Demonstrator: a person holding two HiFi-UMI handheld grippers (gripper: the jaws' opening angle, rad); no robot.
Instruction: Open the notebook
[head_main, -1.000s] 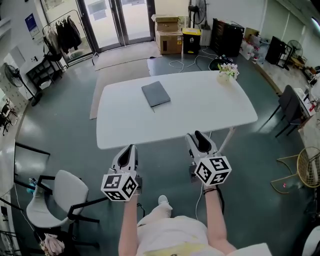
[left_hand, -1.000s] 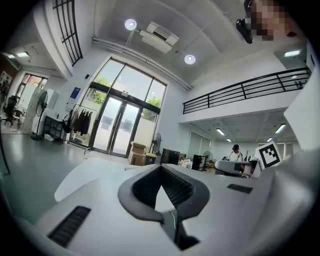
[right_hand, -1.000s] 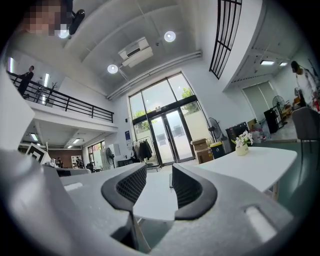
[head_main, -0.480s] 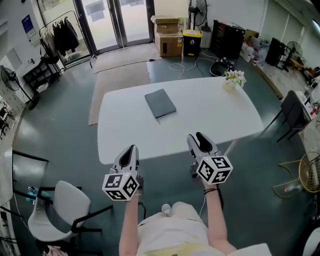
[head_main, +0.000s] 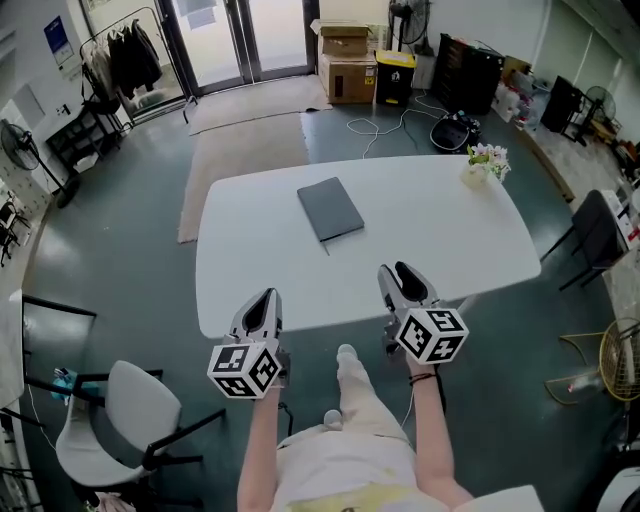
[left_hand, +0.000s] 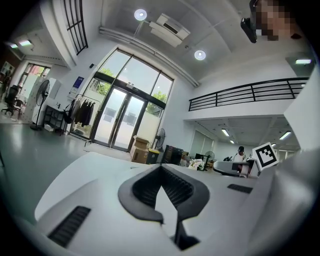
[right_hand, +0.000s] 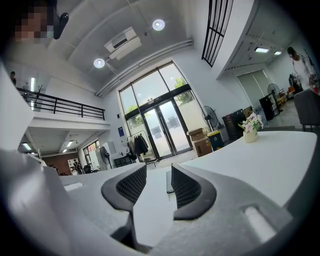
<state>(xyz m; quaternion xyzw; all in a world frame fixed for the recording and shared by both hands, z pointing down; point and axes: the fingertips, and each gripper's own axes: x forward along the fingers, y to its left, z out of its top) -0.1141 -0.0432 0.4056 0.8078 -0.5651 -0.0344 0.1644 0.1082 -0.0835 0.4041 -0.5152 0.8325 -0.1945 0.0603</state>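
A closed dark grey notebook (head_main: 330, 210) lies flat on the white table (head_main: 450, 240), left of centre towards the far side. Both grippers hover at the table's near edge, well short of the notebook. My left gripper (head_main: 263, 300) is shut, its pads meeting at the tips (left_hand: 160, 167) with nothing between them. My right gripper (head_main: 398, 272) is open with a small empty gap (right_hand: 159, 175). In the right gripper view the notebook (right_hand: 168, 182) shows as a thin dark strip between the jaws, far ahead.
A small vase of flowers (head_main: 486, 160) stands at the table's far right corner. A white chair (head_main: 130, 400) is at my near left and a dark chair (head_main: 600, 235) beside the table's right end. Cardboard boxes (head_main: 345, 50) and a rug (head_main: 245, 150) lie beyond.
I have stepped towards the table, which now sits lower and nearer in the head view. Both grippers have reached its near edge. The notebook has not moved on the table.
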